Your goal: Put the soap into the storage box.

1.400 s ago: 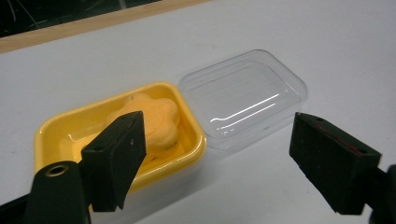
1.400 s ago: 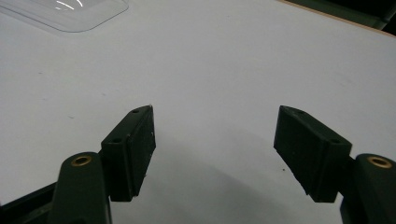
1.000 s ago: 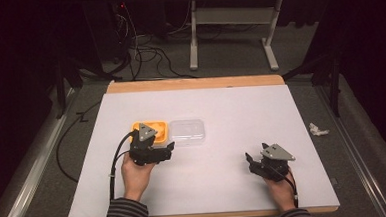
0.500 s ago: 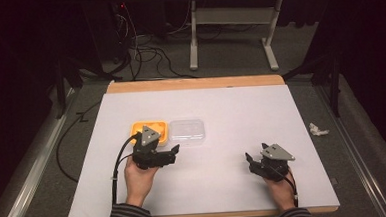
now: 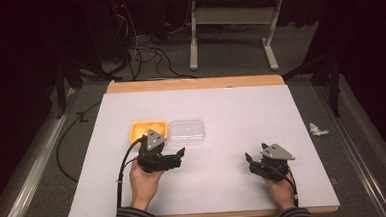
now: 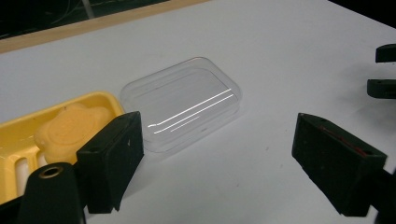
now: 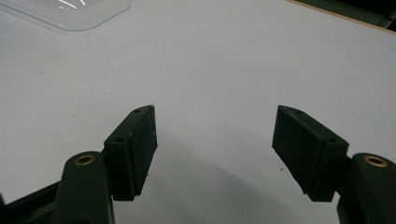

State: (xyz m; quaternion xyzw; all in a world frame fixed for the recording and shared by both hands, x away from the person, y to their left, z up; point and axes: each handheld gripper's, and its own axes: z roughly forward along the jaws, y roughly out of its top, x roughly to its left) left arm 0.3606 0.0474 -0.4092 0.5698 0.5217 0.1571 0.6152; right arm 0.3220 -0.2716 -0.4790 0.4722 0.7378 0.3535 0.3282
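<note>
A white surface [image 5: 231, 106] with a wooden far edge stands on grey carpet in a dark room. A yellow plastic tray [image 5: 141, 128] touches a clear rectangular plastic lid [image 5: 186, 130] left of centre. Left tool [image 5: 177, 157] and right tool [image 5: 250, 160] gape empty.

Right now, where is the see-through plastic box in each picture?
High view: the clear box lies left of the table's middle, just right of the yellow tray.
Left gripper view: the clear box sits in the middle, beyond the open jaws, next to the yellow tray.
Right gripper view: one corner of the clear box peeks in at the top left.
Shared landmark: the white table top.
</note>
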